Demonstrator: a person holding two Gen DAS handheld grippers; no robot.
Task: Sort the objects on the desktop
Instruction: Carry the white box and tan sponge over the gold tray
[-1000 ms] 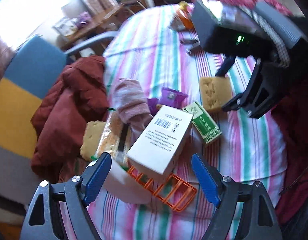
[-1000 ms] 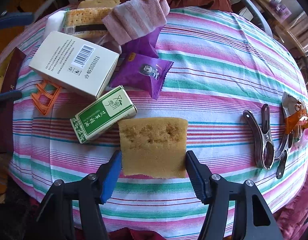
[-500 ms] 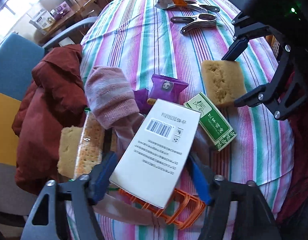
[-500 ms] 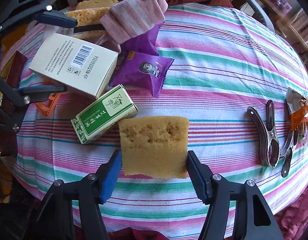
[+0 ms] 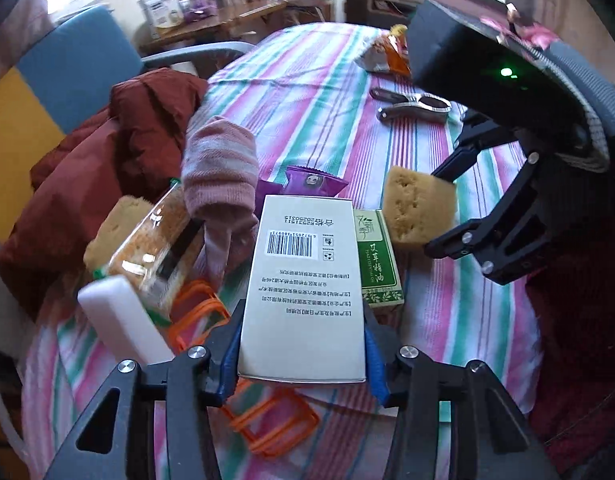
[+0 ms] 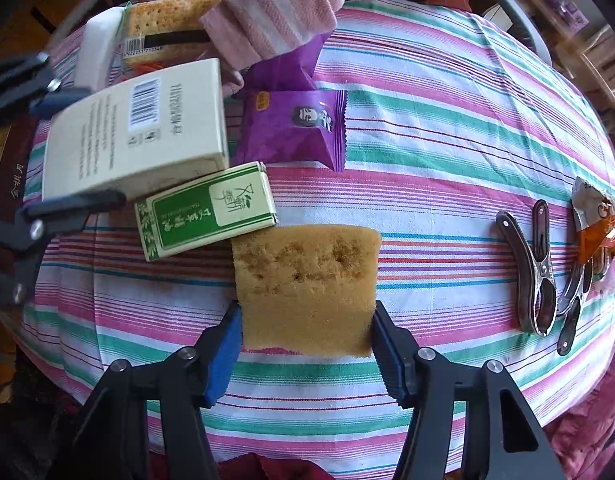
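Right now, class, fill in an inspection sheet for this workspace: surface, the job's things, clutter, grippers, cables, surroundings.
Surface: striped tablecloth covers the table.
Job's things: white box and sponge are each gripped; green box lies between them, touching both.
Clutter: purple snack packet, pink sock, cracker pack, second sponge, white block, orange plastic frame, metal clips, orange wrapper.
Grippers: left gripper is shut on the white box; right gripper is shut on the sponge.
Cables: nothing seen.
Surroundings: dark red jacket on a blue chair; wooden desk behind.
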